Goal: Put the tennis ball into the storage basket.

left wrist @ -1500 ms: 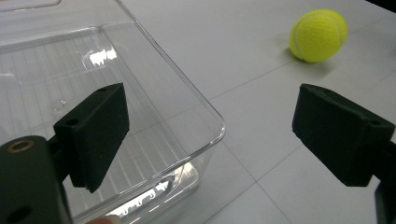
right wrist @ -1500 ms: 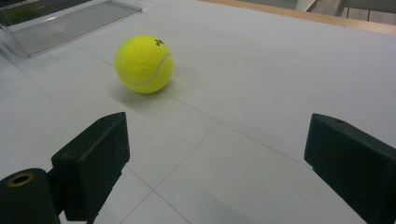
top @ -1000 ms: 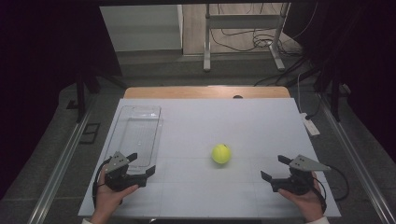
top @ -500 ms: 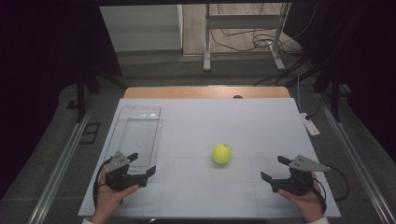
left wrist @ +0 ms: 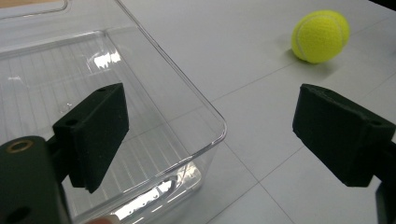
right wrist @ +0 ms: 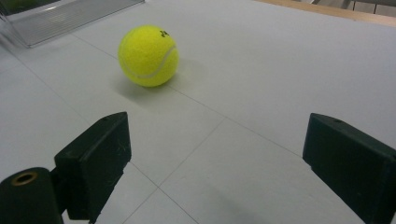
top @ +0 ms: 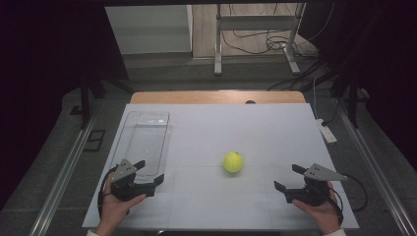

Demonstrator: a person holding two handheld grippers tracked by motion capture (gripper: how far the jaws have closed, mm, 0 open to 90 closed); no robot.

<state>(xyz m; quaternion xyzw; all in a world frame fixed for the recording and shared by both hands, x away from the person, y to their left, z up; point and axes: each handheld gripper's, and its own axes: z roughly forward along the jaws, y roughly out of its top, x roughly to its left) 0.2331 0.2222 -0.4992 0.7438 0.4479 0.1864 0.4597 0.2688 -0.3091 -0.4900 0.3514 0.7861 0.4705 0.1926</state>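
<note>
Nearest the person, each hand rests at the near edge of the white table with a gripper pointing inward. The left gripper has its jaws standing wide with nothing between the pads; in the left gripper view the near corner of the clear plastic bin sits just ahead of and under the left-hand jaw, its rim not touched. The right gripper is likewise spread wide and empty, bare table lying between its pads in the right gripper view.

Farther out, the tennis ball lies on the table between the two grippers, apart from both. From the right gripper's jaws it lies ahead and toward the left-hand jaw, with open table between. From the left gripper's jaws it lies well ahead and off beyond the right-hand jaw. In the high view the right gripper looks somewhat the nearer of the two, so I judge it the likelier one to reach. Being round, the ball has no long axis, so any approach line would serve.

A small dark mark is printed near the ball's top in the right gripper view; it is too small to read. The bin carries no label that I can see.

Beyond the ball, the bin runs away along the table's left side, empty.
</note>
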